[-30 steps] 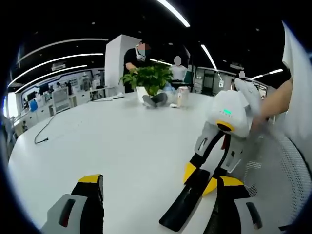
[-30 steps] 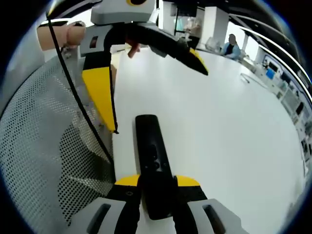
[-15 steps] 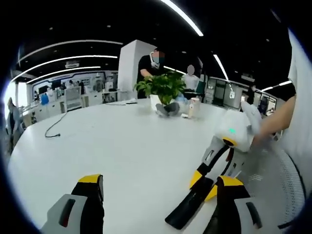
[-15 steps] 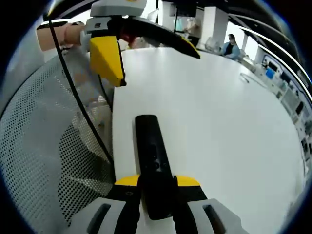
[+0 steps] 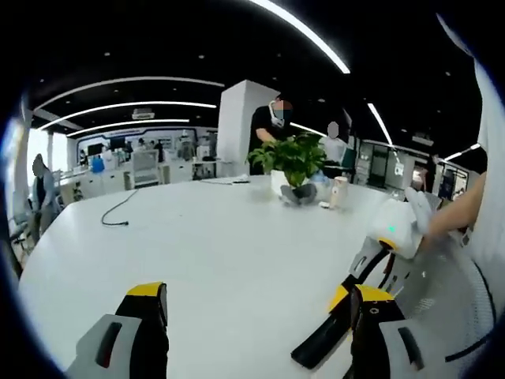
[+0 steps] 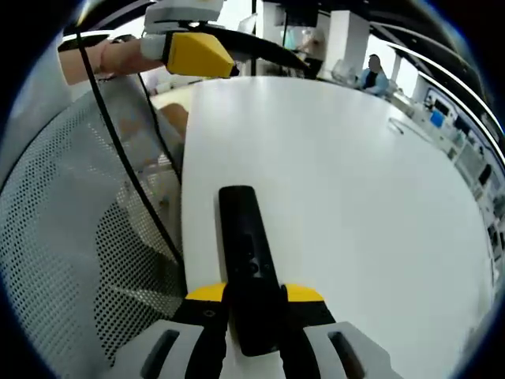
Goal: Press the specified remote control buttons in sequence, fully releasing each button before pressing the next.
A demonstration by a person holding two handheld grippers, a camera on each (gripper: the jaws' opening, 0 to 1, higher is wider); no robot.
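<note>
A black remote control (image 6: pixel 243 245) lies lengthwise on the white table (image 6: pixel 355 205), near its edge. My right gripper (image 6: pixel 254 297) is shut on the remote's near end, yellow pads on either side. The left gripper (image 6: pixel 237 55) hangs above the table's far edge, held by a hand, well away from the remote. In the left gripper view my left gripper (image 5: pixel 260 320) stands open with nothing between its jaws. There the right gripper (image 5: pixel 341 304) comes in from the right, and the remote (image 5: pixel 319 347) sticks out from it low over the table (image 5: pixel 221 253).
A potted plant (image 5: pixel 290 158) and a cup (image 5: pixel 339 191) stand at the table's far side, with a person (image 5: pixel 272 130) behind them. A black cable (image 5: pixel 118 212) lies at the far left. A perforated mesh chair (image 6: pixel 71 237) sits beside the table's edge.
The left gripper has lifted up and away from the remote, toward the table's far edge. The right gripper and the remote have stayed put.
</note>
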